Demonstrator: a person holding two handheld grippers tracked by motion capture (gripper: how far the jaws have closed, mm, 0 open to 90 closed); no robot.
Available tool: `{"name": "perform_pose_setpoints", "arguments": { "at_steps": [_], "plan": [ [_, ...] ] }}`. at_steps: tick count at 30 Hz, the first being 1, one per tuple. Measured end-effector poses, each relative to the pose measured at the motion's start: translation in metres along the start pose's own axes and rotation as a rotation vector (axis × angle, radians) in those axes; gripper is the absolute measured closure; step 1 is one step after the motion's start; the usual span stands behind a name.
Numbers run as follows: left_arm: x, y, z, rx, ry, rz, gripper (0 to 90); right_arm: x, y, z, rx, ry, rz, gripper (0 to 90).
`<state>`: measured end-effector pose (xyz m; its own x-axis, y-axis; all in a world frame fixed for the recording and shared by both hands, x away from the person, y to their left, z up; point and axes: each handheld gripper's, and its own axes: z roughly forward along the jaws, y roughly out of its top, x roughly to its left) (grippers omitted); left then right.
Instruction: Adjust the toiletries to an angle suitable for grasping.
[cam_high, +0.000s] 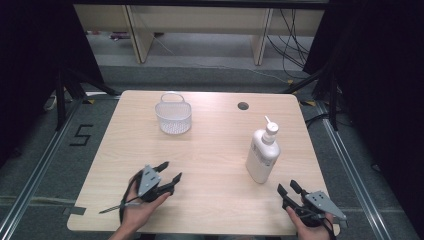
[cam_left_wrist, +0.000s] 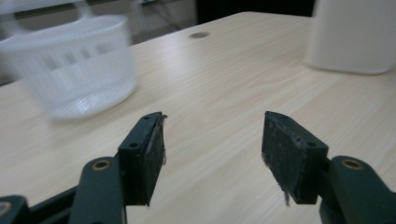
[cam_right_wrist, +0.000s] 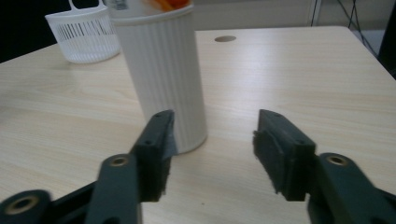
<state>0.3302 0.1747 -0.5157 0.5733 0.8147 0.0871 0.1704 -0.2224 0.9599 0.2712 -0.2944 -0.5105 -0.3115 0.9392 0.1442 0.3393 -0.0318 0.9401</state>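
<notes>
A white pump bottle stands upright on the right half of the wooden table. In the right gripper view its ribbed body rises just beyond the jaws. A small white slotted basket sits at the far left centre, blurred in the left gripper view. My left gripper rests near the front left edge, jaws wide apart, nothing between them. My right gripper sits at the front right corner, also open and empty, pointing toward the bottle.
A round cable hole lies in the table's far right part. Table legs and cables stand on the grey floor behind the table. A floor marking shows at the left.
</notes>
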Motion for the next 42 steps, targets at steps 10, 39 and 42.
{"name": "perform_pose_setpoints", "arguments": {
  "at_steps": [10, 39, 42],
  "plan": [
    [0.024, -0.010, -0.016, -0.012, 0.101, -0.041, 39.9, 0.015, 0.004, -0.003, -0.092, -0.032, -0.054, 53.6],
    [0.030, -0.016, -0.019, -0.056, 0.114, -0.110, 46.0, 0.067, 0.068, 0.023, -0.139, -0.010, -0.187, 90.0],
    [0.029, -0.015, -0.018, -0.054, 0.112, -0.107, 45.8, 0.067, 0.068, 0.023, -0.123, -0.007, -0.171, 90.0]
  ]
}}
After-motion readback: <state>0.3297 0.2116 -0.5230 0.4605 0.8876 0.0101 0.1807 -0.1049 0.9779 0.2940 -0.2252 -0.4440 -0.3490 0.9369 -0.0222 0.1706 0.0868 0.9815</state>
